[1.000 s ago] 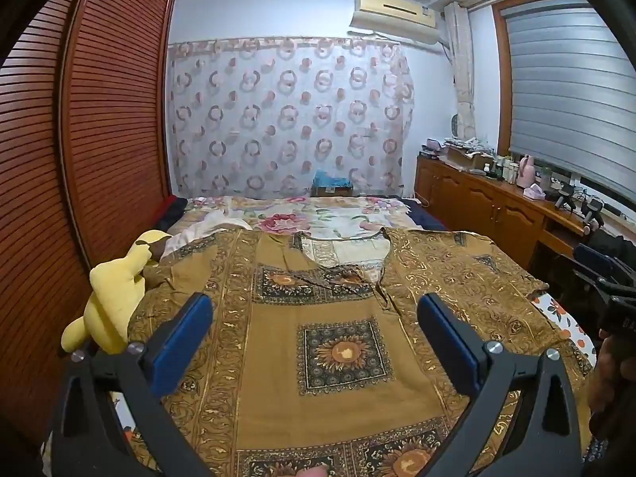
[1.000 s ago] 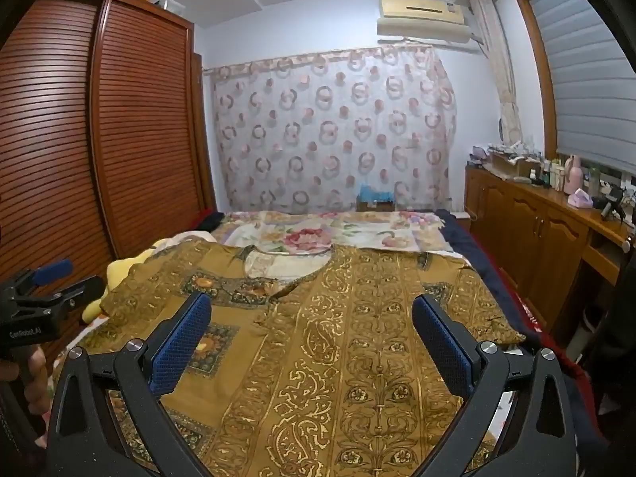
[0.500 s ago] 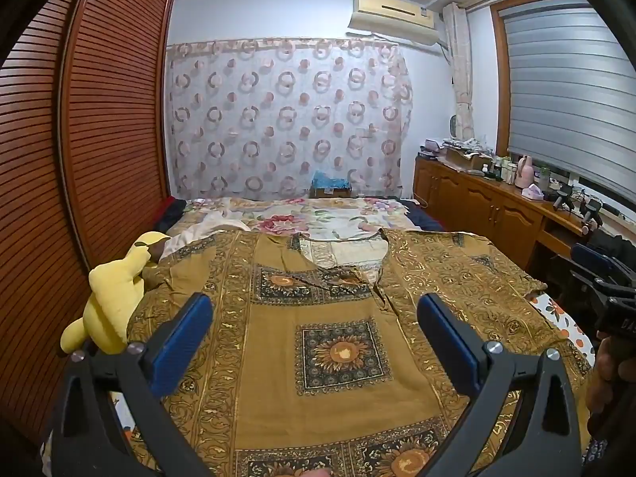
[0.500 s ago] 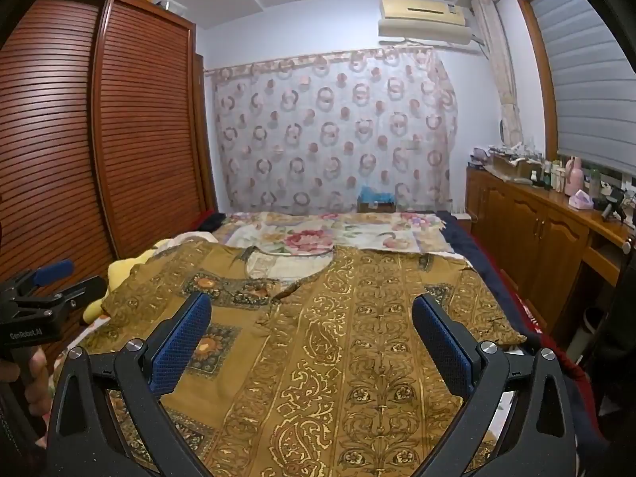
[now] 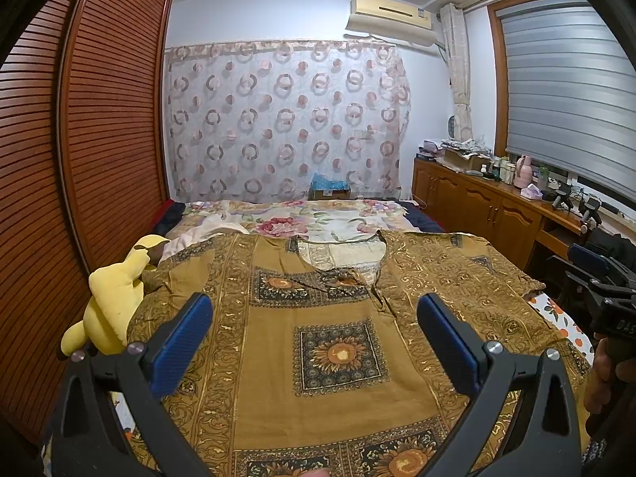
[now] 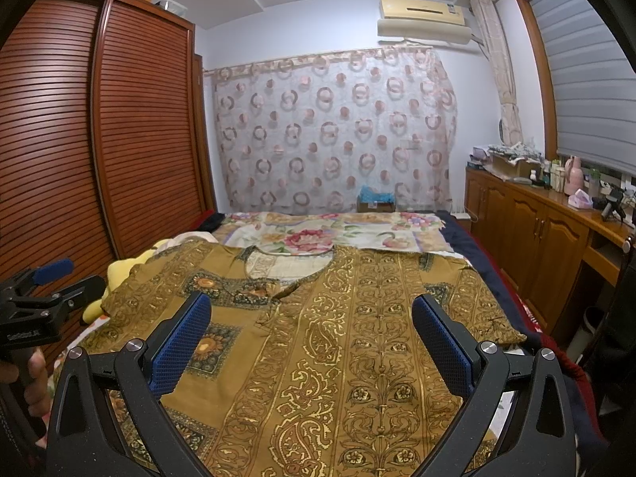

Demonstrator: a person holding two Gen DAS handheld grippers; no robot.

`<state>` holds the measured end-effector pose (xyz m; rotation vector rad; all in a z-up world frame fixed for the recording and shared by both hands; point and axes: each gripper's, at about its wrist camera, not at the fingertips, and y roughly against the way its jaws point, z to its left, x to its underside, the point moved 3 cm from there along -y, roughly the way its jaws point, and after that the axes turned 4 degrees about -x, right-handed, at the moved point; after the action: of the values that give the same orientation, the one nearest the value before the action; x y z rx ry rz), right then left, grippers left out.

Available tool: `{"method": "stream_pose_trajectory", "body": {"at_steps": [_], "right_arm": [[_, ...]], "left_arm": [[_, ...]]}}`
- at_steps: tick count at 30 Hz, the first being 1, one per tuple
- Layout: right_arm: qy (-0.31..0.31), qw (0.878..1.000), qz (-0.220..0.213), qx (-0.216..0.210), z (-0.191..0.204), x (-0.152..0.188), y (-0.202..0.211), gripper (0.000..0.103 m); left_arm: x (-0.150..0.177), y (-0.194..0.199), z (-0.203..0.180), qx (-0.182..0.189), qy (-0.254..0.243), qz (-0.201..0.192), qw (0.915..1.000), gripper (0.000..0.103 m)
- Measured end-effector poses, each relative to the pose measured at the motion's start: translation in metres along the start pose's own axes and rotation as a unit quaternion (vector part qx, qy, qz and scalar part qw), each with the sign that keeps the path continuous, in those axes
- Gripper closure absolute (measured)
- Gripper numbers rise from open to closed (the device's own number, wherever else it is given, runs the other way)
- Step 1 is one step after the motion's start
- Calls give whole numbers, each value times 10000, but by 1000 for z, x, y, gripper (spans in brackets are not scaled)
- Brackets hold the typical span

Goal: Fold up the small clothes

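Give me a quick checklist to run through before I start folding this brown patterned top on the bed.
1. Left tool open, nothing held: ok.
2. Right tool open, nothing held: ok.
3. Brown top spread flat, neckline away from you: ok.
4. Both sleeves laid out: right sleeve ok; the left one's end near the yellow plush toy looks rumpled: not ok.
5. Plush toy clear of the fold path: not ok, it touches the top's left edge.
6. Near hem flat: cannot tell, hidden under the tools.
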<state>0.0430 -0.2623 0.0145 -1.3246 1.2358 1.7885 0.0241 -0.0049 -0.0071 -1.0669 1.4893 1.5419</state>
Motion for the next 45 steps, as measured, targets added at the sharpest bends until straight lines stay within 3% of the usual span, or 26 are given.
{"method": "stream_pose_trajectory", "body": {"at_steps": [20, 45], "right_arm": [[-6, 10000, -5, -4, 0, 0, -1, 0], [-8, 10000, -10, -8, 0, 2, -1, 0]], "left_arm": [[-16, 19, -8, 7, -26, -48, 10000, 0], [-13, 19, -9, 0, -41, -73, 10000, 0]]}}
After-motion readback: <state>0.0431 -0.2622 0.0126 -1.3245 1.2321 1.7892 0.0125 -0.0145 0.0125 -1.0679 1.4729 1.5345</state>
